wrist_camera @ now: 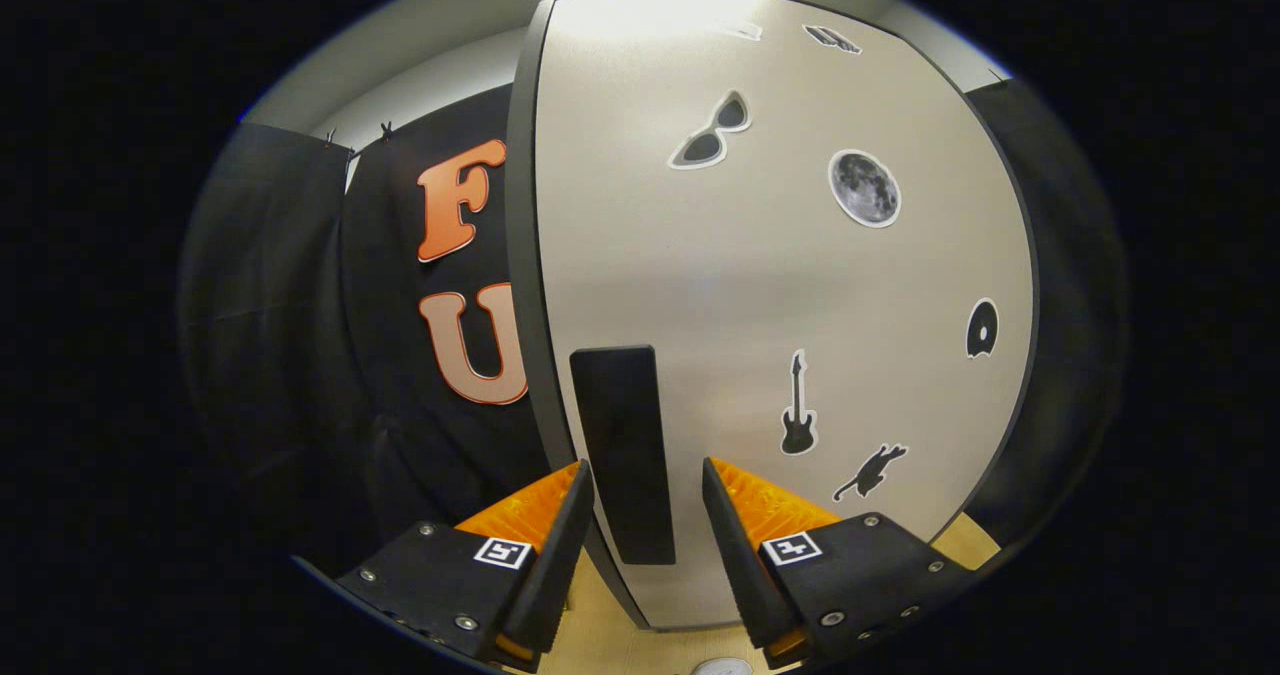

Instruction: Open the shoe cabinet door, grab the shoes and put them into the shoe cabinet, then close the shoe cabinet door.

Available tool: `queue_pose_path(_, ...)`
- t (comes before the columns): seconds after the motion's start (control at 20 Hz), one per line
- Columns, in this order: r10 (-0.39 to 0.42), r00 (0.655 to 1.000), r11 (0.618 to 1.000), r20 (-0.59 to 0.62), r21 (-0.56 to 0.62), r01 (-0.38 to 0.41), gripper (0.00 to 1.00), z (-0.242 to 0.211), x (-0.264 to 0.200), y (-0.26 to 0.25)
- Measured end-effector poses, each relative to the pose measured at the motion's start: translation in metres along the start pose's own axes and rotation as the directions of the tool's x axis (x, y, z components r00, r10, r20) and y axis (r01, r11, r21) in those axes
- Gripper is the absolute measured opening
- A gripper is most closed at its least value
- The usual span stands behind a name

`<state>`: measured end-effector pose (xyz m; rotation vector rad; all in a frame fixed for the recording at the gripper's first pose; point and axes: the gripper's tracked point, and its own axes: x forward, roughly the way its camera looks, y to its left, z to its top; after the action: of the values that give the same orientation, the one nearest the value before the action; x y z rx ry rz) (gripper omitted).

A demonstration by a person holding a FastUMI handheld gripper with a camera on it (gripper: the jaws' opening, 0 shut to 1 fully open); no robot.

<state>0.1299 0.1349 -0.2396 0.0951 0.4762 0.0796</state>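
I am holding my gripper (645, 480) wide apart just in front of the shoe cabinet door (780, 285). The black handle (625, 450) is standing upright between my two fingers (560, 545), near the door's left edge, and they are not pressing it. Stickers (864, 188) are decorating the pale door.

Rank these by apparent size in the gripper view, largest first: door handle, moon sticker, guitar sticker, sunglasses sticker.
1. Door handle, between the open gripper fingers
2-4. Unsure: moon sticker, sunglasses sticker and guitar sticker look alike in size.
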Motion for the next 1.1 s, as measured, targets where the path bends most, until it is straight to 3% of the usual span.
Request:
queue_pose_path(0.15, -0.027, 1.000, 1.000, 0.010, -0.008, 0.027, 0.63, -0.002, 0.000, -0.002)
queue_pose_path(0.25, -0.006, 1.000, 1.000, 0.010, -0.026, 0.007, 0.51, -0.006, 0.000, 0.005)
queue_pose_path(0.3, -0.008, 1.000, 0.999, 0.021, -0.042, 0.009, 0.36, -0.003, 0.001, 0.004)
queue_pose_path(0.4, 0.001, 1.000, 1.000, 0.001, -0.018, -0.001, 0.31, -0.005, -0.003, 0.005)
queue_pose_path(0.6, 0.036, 0.999, 0.999, 0.013, -0.023, -0.035, 0.23, -0.006, -0.024, 0.004)
queue_pose_path(0.8, 0.083, 0.996, 0.996, 0.014, -0.021, -0.083, 0.22, -0.002, -0.060, -0.003)
queue_pose_path(1.1, 0.067, 0.998, 0.997, 0.008, -0.042, -0.067, 0.21, -0.004, -0.111, -0.026)
